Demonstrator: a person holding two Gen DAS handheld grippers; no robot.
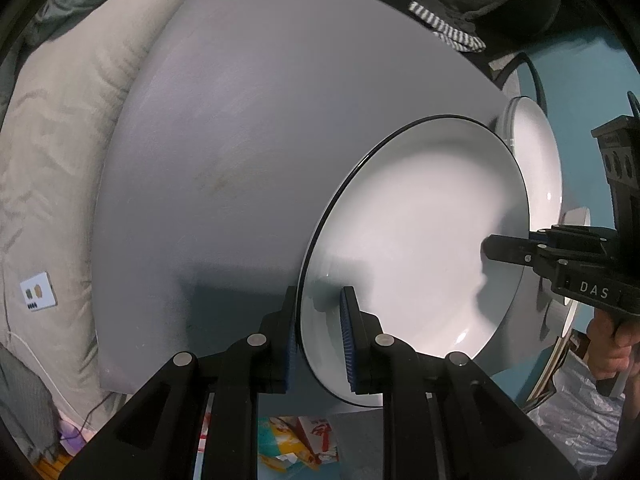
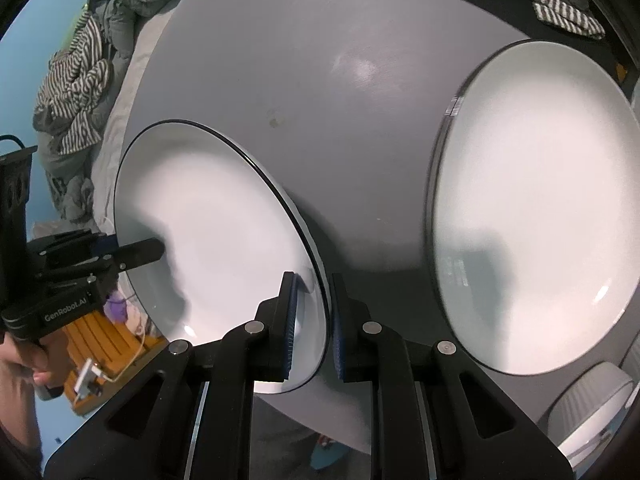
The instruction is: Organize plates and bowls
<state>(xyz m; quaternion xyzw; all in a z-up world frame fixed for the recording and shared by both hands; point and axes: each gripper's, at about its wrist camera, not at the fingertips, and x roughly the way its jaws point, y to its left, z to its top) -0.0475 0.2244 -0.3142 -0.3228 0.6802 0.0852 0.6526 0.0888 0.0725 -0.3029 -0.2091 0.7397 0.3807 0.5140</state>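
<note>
My left gripper (image 1: 318,332) pitched steeply down, blue pads nipped on near rim of plate (image 1: 416,240), one pad each face. My right gripper (image 2: 314,320) likewise steep, pads pinching opposite rim. Each gripper shows at far side in other's view, bare hand (image 2: 24,368) wrapped round its handle

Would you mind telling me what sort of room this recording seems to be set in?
Probably a lived-in bedroom rather than a kitchen: a grey table stands against rumpled bedding, striped clothes lie heaped nearby, and the walls are teal.
</note>
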